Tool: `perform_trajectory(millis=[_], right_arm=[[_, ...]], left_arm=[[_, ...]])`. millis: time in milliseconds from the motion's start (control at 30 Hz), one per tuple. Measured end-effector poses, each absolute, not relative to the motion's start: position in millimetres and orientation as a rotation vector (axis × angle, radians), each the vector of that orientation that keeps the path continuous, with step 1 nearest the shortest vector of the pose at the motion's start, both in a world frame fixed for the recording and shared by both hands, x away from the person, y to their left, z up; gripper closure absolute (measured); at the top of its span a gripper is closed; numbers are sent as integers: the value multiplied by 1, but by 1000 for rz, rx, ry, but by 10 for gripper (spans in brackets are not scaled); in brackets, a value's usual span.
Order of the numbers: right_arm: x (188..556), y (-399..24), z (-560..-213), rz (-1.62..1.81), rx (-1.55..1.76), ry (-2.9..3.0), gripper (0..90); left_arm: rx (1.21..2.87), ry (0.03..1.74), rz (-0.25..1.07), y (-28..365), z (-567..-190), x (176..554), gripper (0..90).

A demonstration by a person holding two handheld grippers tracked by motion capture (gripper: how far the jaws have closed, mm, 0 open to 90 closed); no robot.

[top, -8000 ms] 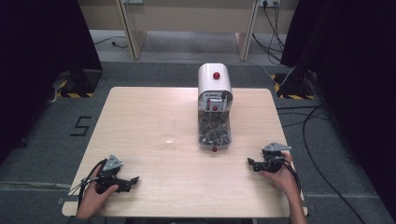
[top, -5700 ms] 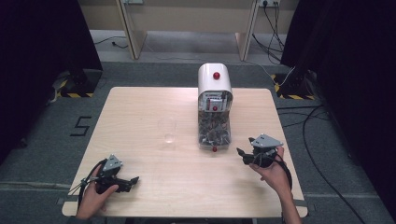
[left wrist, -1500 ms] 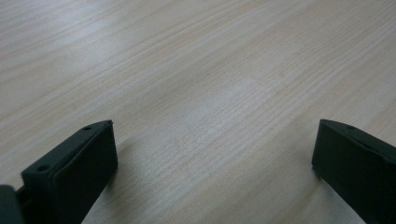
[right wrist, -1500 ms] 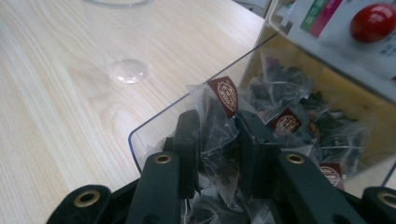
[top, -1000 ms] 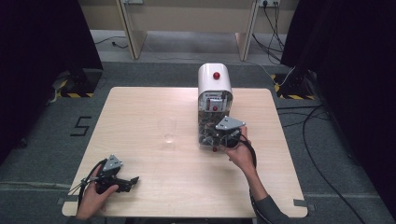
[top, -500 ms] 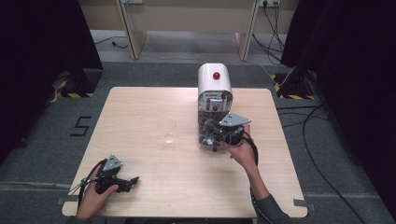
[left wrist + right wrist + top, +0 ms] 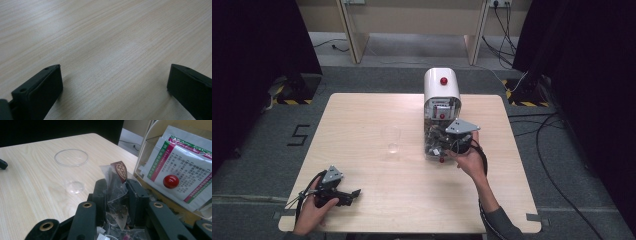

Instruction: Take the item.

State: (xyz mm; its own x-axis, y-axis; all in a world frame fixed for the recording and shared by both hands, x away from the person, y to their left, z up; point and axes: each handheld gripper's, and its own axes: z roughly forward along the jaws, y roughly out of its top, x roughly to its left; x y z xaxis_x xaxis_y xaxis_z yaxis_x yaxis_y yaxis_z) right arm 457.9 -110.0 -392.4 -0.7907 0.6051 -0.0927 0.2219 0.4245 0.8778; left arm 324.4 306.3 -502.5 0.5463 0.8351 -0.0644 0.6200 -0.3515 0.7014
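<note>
Right gripper [image 7: 116, 195] pinches a tea bag [image 7: 115, 192] at frame centre, long axis upright, tag up. Left gripper [image 7: 112, 85] gapes wide, empty, over the pale wood table [image 7: 362, 125]. Grey carpet floor [image 7: 257, 150] surrounds the table.

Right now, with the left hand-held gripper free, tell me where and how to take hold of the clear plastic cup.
Grip the clear plastic cup by its side wall near the open rim, coming level from the person's side. It stands upright and apart from the dispenser, so the left hand-held gripper, jaws open, can probably straddle it. A light squeeze seems wise, since the thin wall looks easily crushed.
</note>
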Motion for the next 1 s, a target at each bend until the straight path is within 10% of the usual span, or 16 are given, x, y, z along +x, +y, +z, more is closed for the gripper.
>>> perform_trajectory(millis=[1000], right_arm=[[474, -47, -387, 1375, 608, 2340, 714]], left_arm=[[2094, 1168, 401, 306, -502, 324, 0]])
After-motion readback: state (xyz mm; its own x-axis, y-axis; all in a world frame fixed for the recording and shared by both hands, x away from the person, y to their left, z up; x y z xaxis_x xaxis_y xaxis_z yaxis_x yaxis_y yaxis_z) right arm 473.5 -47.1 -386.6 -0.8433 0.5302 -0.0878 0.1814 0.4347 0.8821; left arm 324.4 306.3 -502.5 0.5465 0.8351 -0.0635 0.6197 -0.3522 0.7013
